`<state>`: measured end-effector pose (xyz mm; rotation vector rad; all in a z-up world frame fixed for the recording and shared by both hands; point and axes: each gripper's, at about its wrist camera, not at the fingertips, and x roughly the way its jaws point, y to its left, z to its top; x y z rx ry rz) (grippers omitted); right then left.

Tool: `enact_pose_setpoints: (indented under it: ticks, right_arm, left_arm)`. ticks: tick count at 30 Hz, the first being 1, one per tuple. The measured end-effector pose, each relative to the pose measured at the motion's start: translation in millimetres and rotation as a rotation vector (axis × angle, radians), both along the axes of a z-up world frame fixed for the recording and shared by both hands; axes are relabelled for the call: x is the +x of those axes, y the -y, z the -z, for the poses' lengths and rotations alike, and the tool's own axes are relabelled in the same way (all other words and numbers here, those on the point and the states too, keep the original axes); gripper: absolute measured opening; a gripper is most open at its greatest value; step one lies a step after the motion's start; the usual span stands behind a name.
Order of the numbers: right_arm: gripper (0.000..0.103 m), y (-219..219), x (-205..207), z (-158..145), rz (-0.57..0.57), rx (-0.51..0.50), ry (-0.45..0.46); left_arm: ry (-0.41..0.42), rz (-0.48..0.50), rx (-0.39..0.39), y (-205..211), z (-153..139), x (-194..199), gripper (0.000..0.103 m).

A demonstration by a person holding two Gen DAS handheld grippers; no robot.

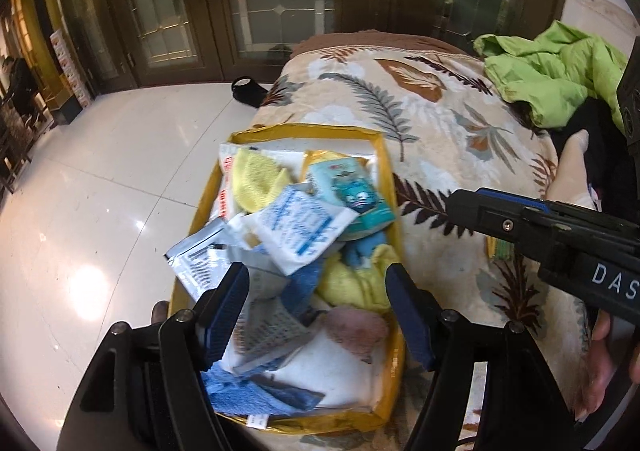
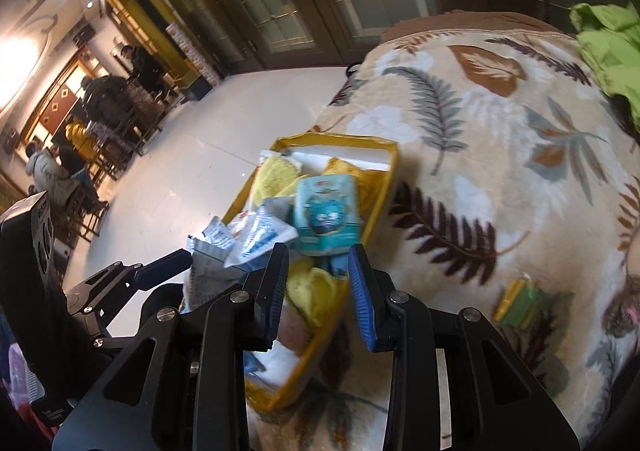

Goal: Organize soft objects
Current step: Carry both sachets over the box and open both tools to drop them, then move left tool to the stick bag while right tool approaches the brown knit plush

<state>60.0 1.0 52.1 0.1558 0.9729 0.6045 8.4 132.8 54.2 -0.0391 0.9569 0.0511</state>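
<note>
1. Hovering over the yellow-edged bag (image 1: pixel 386 171), the left gripper (image 1: pixel 316 315) has its blue pads spread wide with nothing between them.
2. Pointing across from the right side of the left wrist view, the right gripper (image 2: pixel 318 291) has its jaws partly apart and grips nothing; its pads stand clear above the bag's near end.
3. The bag lies open at the edge of a leaf-patterned blanket (image 1: pixel 440 119), beside the white tiled floor (image 1: pixel 100 191).
4. Inside it are heaped yellow cloths (image 1: pixel 260 179), a teal packet with a cartoon face (image 1: pixel 356 195), a white packet with blue print (image 1: pixel 300 227) and a blue cloth (image 1: pixel 256 395).
5. A small green and yellow packet (image 2: pixel 520 303) lies apart on the blanket.
6. A bright green jacket (image 1: pixel 552 71) is crumpled at the far right.
</note>
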Motion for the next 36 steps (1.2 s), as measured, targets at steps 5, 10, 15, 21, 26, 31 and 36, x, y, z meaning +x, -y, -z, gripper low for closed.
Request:
enact_pose_setpoints:
  ticks: [5,10,15,21,26,31,36]
  right_arm:
    - [0.031,25.9,-3.8,-2.6,0.041,0.004,0.007]
    - [0.031,50.2,-7.3,-2.9,0.083,0.006,0.008]
    - [0.031,85.4,-11.8,-2.8,0.145,0.021,0.007]
    - [0.031,133.1,-17.9,4.8,0.236,0.029,-0.012]
    - [0.047,171.7,-24.7,8.4,0.315,0.052,-0.022]
    - [0.048,207.4,-31.5,12.6,0.396,0.102,-0.039]
    - [0.048,227.6,-36.3,18.1,0.44,0.123,-0.056]
  left_arm:
    - [0.005,0.036,0.02,18.0,-2.6,2.1,0.071]
    - [0.001,0.062,0.033,33.6,-2.5,5.1,0.071]
    - [-0.007,0.082,0.041,46.4,1.3,10.7,0.071]
    - [-0.028,0.108,0.013,53.6,-0.1,23.4,0.071]
    - [-0.083,0.122,-0.104,52.0,-3.0,47.9,0.071]
    - [-0.101,0.132,-0.128,64.2,-0.8,64.2,0.072]
    - [-0.175,0.183,-0.184,95.8,20.9,79.7,0.073]
